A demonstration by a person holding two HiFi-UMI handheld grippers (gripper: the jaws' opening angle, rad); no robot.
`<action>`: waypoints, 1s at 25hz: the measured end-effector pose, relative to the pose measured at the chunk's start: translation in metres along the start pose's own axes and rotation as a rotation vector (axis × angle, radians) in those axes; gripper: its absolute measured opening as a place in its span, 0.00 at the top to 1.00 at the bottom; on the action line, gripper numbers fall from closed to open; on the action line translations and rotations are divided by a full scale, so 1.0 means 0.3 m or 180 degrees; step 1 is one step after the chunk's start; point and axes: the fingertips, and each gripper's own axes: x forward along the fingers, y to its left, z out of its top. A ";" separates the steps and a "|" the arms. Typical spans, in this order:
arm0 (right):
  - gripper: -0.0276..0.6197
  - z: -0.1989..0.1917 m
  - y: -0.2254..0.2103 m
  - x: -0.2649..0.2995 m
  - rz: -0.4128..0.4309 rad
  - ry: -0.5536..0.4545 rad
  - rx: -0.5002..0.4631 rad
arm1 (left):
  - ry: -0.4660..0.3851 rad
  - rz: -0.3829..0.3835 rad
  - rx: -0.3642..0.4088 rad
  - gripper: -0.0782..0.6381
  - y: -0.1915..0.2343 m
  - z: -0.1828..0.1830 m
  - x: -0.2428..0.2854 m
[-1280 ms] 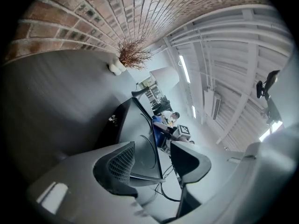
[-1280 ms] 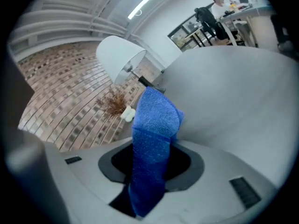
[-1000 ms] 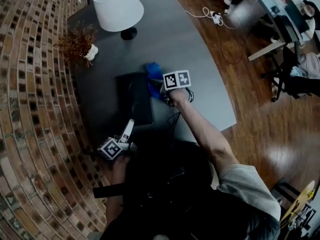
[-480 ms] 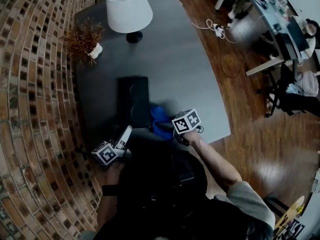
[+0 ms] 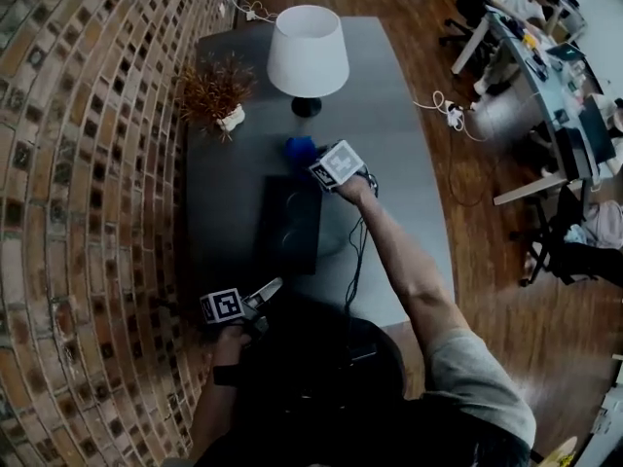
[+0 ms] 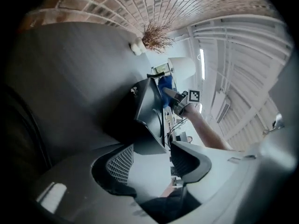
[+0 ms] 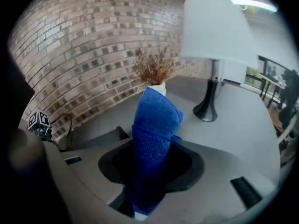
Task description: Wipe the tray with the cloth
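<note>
A black tray (image 5: 287, 224) lies lengthwise on the grey table (image 5: 399, 163). My right gripper (image 5: 313, 159) is shut on a blue cloth (image 5: 299, 149) and holds it just past the tray's far end, above the table. In the right gripper view the cloth (image 7: 156, 120) stands up, bunched between the jaws of the right gripper (image 7: 149, 171). My left gripper (image 5: 271, 287) is at the tray's near left corner. In the left gripper view the tray (image 6: 149, 120) runs down into the gap between the tips of the left gripper (image 6: 152, 157), which look closed on its corner.
A white-shaded lamp (image 5: 308, 52) and a dried plant in a white pot (image 5: 216, 90) stand at the table's far end. A brick wall (image 5: 88, 212) runs along the left. A black cable (image 5: 355, 251) trails beside the tray. Desks and chairs stand on the wooden floor at right.
The right gripper drew the cloth back to the tray's near right corner, then carried it out past the far end. The left gripper stayed at the near corner.
</note>
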 end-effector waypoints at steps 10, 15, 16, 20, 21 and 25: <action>0.73 -0.202 0.032 -0.050 0.0879 -0.0182 0.1351 | -0.0512 0.0399 0.0375 0.49 0.077 0.242 -0.015; 0.74 -0.434 0.177 -0.205 0.0879 -0.0752 0.2243 | -0.0686 0.0416 0.0615 0.48 0.092 0.554 0.039; 0.74 -0.468 0.227 -0.222 0.0874 -0.0856 0.2385 | -0.0665 0.0439 0.0707 0.48 0.086 0.604 0.066; 0.73 -0.581 0.298 -0.253 0.0591 -0.1147 0.2713 | -0.0410 0.0551 0.1117 0.48 0.047 0.662 0.147; 0.73 -0.602 0.270 -0.263 0.0458 -0.1198 0.2772 | -0.0417 0.0516 0.1154 0.48 0.028 0.660 0.140; 0.73 -0.529 0.131 -0.328 0.0243 -0.1553 0.2799 | -0.0590 0.0347 0.1395 0.55 -0.103 0.599 0.026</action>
